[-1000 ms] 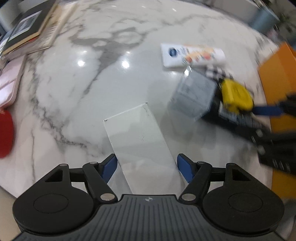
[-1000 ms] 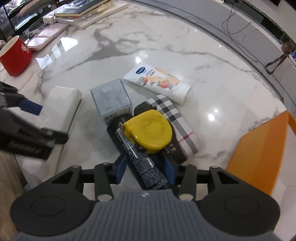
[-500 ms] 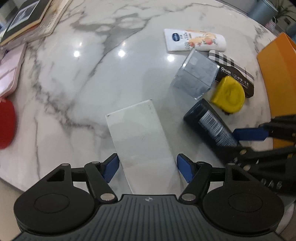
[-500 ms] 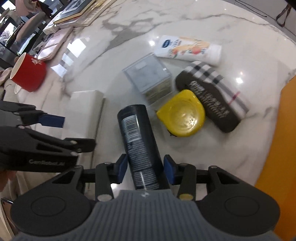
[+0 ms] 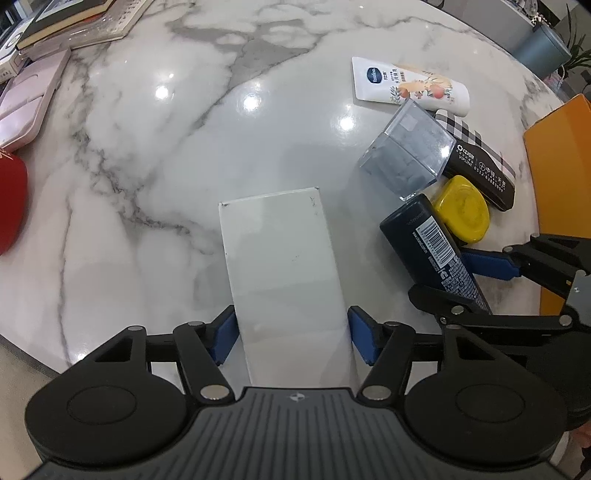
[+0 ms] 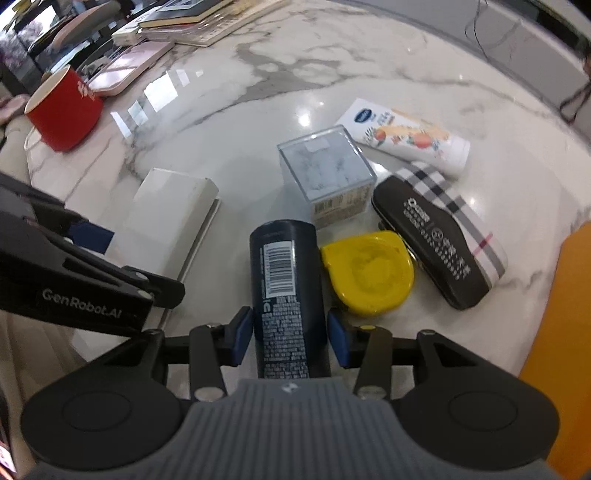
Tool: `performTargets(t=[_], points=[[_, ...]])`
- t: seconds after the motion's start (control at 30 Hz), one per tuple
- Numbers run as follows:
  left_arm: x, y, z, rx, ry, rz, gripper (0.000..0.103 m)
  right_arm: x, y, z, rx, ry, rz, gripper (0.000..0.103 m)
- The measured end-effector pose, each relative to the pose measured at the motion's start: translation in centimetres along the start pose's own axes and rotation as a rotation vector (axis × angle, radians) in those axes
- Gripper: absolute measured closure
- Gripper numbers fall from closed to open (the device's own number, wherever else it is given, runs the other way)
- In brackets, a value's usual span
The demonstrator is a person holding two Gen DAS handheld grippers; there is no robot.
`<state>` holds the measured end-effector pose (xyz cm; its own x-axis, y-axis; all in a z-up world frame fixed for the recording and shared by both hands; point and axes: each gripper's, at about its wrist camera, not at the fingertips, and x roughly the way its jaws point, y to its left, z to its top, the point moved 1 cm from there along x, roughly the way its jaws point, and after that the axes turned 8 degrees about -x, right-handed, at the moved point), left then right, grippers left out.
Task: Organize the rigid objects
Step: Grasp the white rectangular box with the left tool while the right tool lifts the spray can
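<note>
My left gripper is shut on a flat white box that lies on the marble table. My right gripper is shut on a dark blue bottle lying on its side; the bottle also shows in the left wrist view. Beside the bottle lie a yellow tape measure, a clear cube box, a black plaid case and a white lotion tube. The white box also shows in the right wrist view, left of the bottle.
A red mug stands at the far left. A pink case and stacked books lie at the back left. An orange bin stands at the right edge. The table's front edge is close below the grippers.
The right gripper has pulled the dark bottle out from under the tape measure and swung it beside it. The left gripper stays on the white box, which now points more straight ahead.
</note>
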<state>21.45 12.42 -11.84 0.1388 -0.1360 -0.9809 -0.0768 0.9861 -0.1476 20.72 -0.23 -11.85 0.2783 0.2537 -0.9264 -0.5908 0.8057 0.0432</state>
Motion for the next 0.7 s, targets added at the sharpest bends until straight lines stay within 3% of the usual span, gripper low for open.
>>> performTargets(t=[0.13,0.7], points=[[-0.2,-0.1,-0.2,0.006,-0.013,0.000,0.031,0.0,0.8,-0.2,-0.040,-0.015,-0.037,0.061],[-5.4,-2.4,-1.9,0.059,-0.140,-0.062,0.032,-5.4,-0.4,-1.8,0.047,-0.099,-0.049,0.062]])
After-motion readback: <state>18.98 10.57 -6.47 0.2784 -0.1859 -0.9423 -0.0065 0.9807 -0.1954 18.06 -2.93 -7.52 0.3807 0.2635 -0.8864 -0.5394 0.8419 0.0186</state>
